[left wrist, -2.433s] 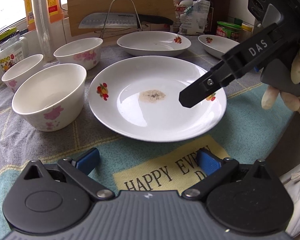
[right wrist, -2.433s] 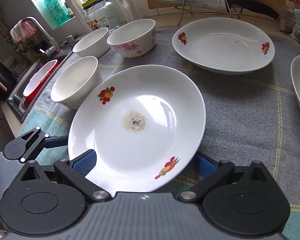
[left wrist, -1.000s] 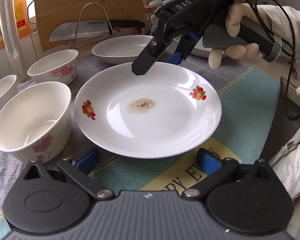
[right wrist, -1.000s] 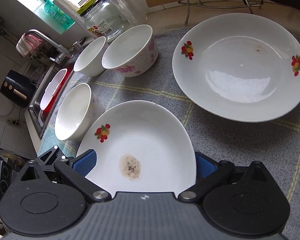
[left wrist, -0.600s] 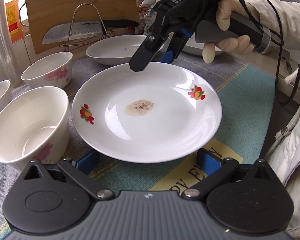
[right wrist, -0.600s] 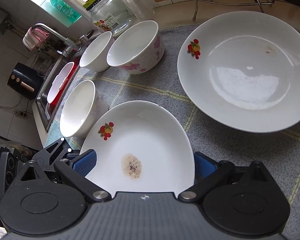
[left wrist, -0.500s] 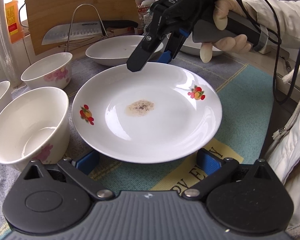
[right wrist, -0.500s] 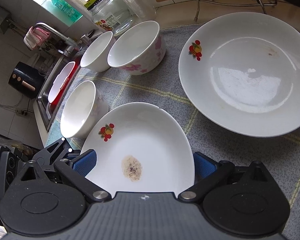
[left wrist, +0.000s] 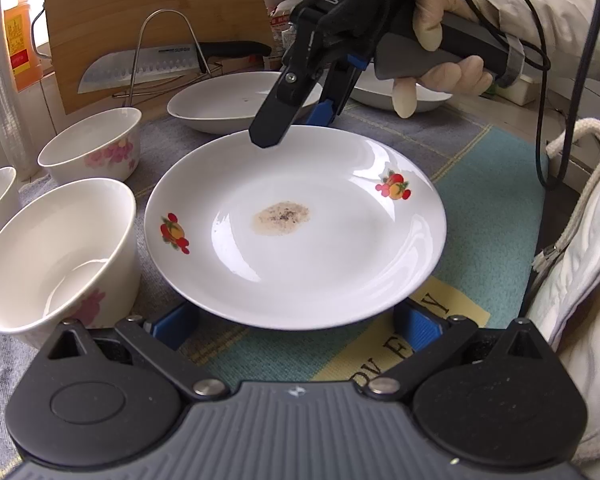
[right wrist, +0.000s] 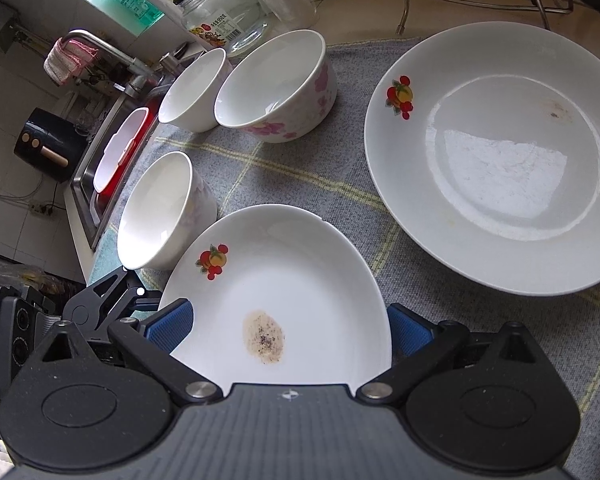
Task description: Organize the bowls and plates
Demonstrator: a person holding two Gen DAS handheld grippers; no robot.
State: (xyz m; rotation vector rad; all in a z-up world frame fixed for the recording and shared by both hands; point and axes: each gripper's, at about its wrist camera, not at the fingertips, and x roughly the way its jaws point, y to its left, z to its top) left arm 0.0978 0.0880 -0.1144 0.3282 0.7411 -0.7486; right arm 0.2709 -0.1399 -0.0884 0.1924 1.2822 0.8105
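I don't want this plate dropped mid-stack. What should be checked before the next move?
1. Right gripper open: ok, jaws apart over the far rim of the stained plate.
2. Left gripper open: ok, pads wide at the near rim.
3. Firm grip on the stained plate: not ok, neither gripper is closed on it.
4. Deep plate behind free to receive it: ok, nothing in it but a faint smear.
5. Gap to the nearest bowl: cannot tell, it sits very close on the left.
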